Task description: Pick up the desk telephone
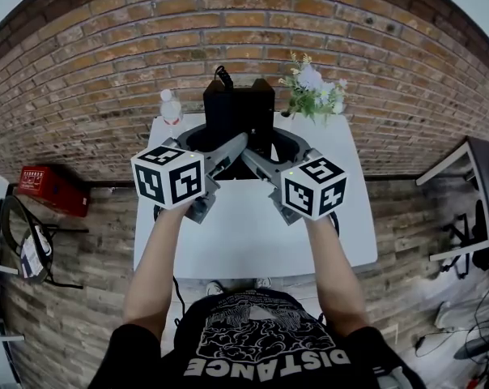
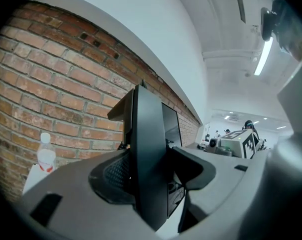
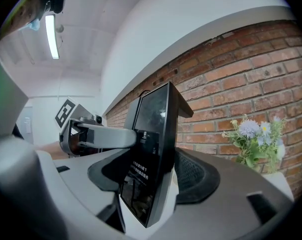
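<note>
The desk telephone stands edge-on between the jaws of both the left gripper and the right gripper. Both sets of jaws are spread wide and neither looks clamped yet. If one closes before the other, the tall, slim body could be shoved sideways or tipped, and its glossy face may slip. The right gripper view shows that printed face just left of its right-hand pad, while the left gripper view shows only the plain dark edge.

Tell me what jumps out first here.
A black desk telephone stands at the back of the white table, against the brick wall. The left gripper and the right gripper straddle its sides, jaws apart. Flowers stand to its right, a water bottle to its left.
</note>
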